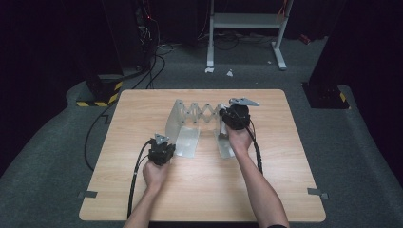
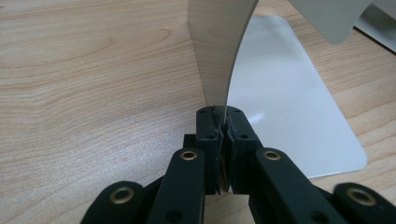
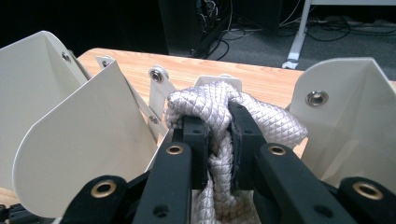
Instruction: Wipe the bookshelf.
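Note:
A pale metal folding rack (image 1: 202, 113) with a scissor lattice between its upright plates stands in the middle of the wooden table (image 1: 142, 190). My left gripper (image 1: 170, 148) is at the rack's near left corner. In the left gripper view my left gripper (image 2: 223, 122) is shut on the thin edge of an upright plate (image 2: 219, 56), whose flat foot (image 2: 285, 102) lies on the wood. My right gripper (image 1: 230, 116) is at the rack's right end. There my right gripper (image 3: 218, 122) is shut on a silvery quilted cloth (image 3: 271, 123) bunched between two upright plates (image 3: 84, 140).
A white metal stand (image 1: 247, 21) is on the grey carpet behind the table. Black equipment and cables (image 1: 142, 57) sit at the back left. Black and yellow striped bases (image 1: 97, 97) flank the table's far corners. Bare wood lies near the front edge.

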A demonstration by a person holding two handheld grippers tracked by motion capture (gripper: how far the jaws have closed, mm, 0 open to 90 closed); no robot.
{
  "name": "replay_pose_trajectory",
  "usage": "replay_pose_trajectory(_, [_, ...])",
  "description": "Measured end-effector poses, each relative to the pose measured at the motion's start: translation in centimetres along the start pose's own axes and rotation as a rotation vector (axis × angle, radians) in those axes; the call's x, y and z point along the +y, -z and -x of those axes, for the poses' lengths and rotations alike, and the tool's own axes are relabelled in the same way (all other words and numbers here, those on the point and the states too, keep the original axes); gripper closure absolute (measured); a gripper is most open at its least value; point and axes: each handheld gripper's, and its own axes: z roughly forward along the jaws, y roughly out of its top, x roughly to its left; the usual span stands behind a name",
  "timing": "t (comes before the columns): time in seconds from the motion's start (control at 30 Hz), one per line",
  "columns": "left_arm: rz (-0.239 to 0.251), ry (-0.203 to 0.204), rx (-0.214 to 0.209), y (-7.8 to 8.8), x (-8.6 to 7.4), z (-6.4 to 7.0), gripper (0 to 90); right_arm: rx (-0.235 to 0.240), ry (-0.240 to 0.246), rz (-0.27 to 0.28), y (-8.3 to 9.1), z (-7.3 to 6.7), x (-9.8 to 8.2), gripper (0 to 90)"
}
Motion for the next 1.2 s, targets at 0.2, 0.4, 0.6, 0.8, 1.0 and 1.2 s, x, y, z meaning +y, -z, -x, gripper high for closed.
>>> replay_pose_trajectory(0.2, [0.001, 0.002, -0.001, 0.0, 0.0, 0.0, 85.4, -0.010, 0.013, -0.015, -0.8, -0.1, -0.7, 80.3])
replay_pose_trajectory(0.4, [0.000, 0.002, -0.003, 0.0, 0.0, -0.1, 85.4, -0.015, 0.011, -0.077, -1.9, 0.2, -2.5, 80.2])
replay_pose_trajectory(0.6, [-0.001, -0.001, -0.004, 0.0, 0.0, -0.1, 85.3, -0.022, 0.001, -0.137, -3.2, 0.4, -4.7, 80.2])
replay_pose_trajectory(0.8, [0.000, 0.002, -0.005, 0.0, 0.0, -0.1, 85.3, -0.041, 0.037, -0.209, -4.5, 0.3, -6.9, 80.2])
replay_pose_trajectory(1.0, [0.000, 0.009, -0.010, 0.0, 0.0, -0.1, 85.3, -0.065, 0.062, -0.252, -5.0, 0.2, -7.4, 80.2])
replay_pose_trajectory(1.2, [-0.001, 0.007, -0.012, 0.0, 0.0, -0.2, 85.3, -0.082, -0.025, -0.132, -2.8, 0.3, -3.8, 80.3])
